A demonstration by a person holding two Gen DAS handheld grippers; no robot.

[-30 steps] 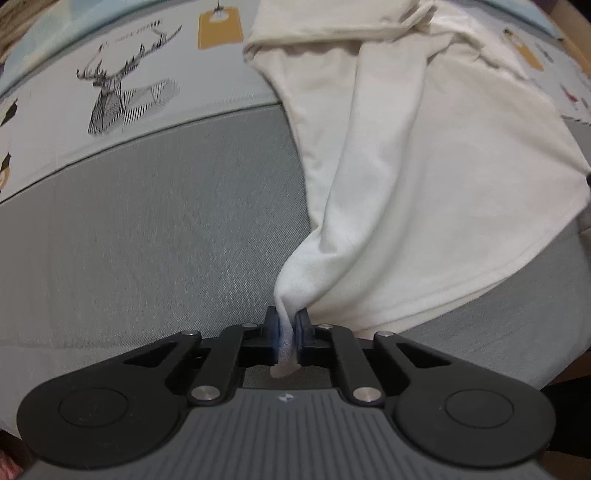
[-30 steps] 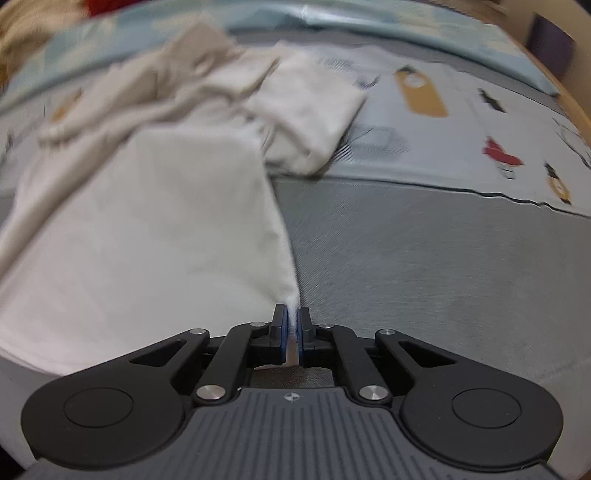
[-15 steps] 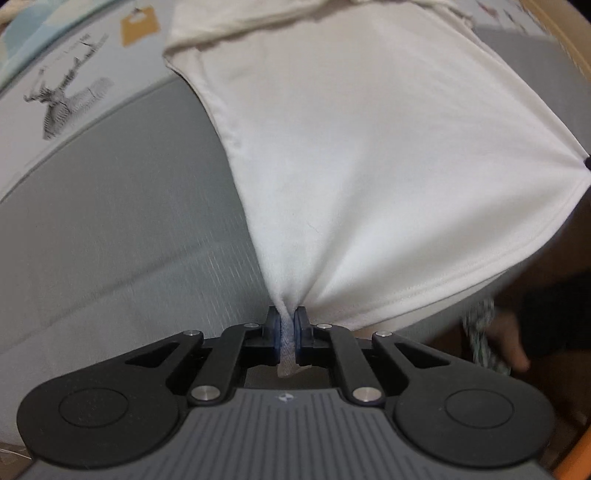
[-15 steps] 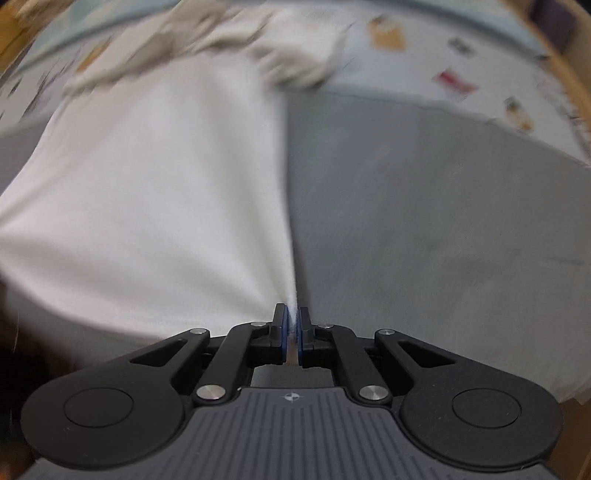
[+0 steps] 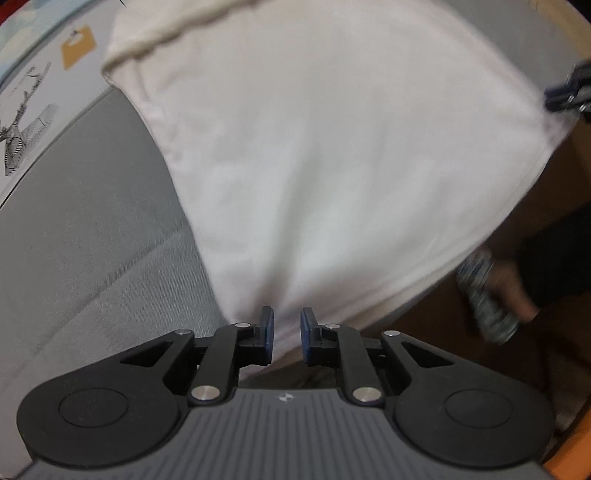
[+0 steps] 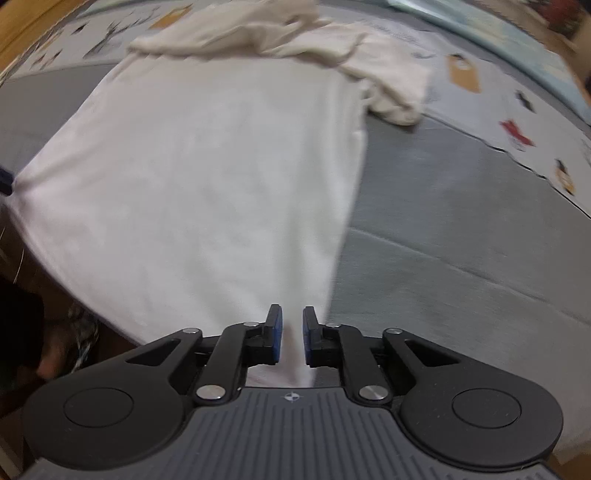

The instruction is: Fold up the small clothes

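A cream-white T-shirt (image 5: 325,155) lies spread flat on the grey bed cover, its hem hanging over the near edge. It also shows in the right wrist view (image 6: 207,177), with its sleeves and collar bunched at the far end (image 6: 280,33). My left gripper (image 5: 283,332) is open at the shirt's near left corner, cloth lying loose between the jaws. My right gripper (image 6: 291,334) is open at the near right corner, cloth between its jaws too. The right gripper shows at the right edge of the left wrist view (image 5: 569,88).
The grey bed cover (image 6: 461,206) meets a white printed sheet with deer and tag pictures (image 5: 33,107) further back. A wooden bed frame and a person's foot in a patterned slipper (image 5: 491,295) are below the near edge.
Both grippers pulled the shirt toward the near edge and stretched it flat, then opened and let go of the hem corners. The shirt now lies smooth.
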